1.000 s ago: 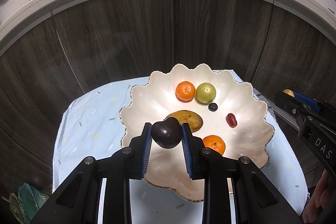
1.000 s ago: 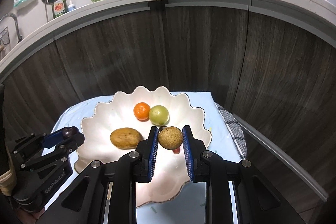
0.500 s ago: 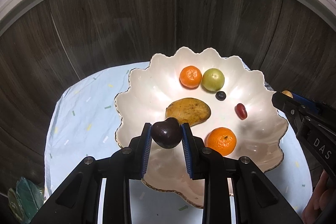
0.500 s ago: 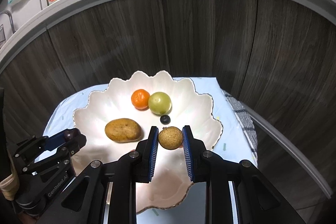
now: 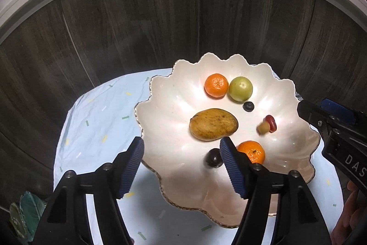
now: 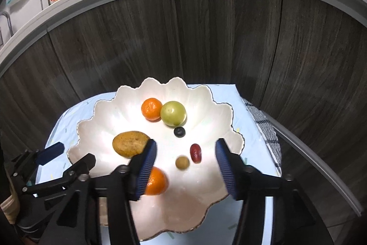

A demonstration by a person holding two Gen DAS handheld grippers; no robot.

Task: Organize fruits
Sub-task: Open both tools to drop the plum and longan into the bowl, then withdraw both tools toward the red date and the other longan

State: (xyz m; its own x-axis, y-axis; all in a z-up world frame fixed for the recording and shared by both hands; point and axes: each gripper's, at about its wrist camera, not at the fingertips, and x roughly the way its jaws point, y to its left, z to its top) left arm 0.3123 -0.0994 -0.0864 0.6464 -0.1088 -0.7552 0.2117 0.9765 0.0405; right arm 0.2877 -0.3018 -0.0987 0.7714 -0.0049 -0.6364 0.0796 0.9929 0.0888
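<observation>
One scalloped white bowl point(image 5: 160, 93) stands on one pale blue cloth point(image 5: 96, 116). In the bowl lie eight fruits: two oranges, one point(image 5: 216, 85) near the far rim and one point(image 5: 252, 151) toward the near right edge; one green round fruit point(image 5: 240, 88) touching the far orange; one mango point(image 5: 213, 126) at the middle; one blueberry point(image 5: 248, 106); one red grape point(image 5: 271, 123); one small tan round fruit point(image 6: 182, 162) beside the grape; one dark plum point(image 5: 213, 157).

bowl point(image 5: 160, 93): glossy pearly glaze | tablecloth point(image 5: 96, 111): matt cloth | cabinet fronts point(image 5: 137, 26): matt woodgrain
</observation>
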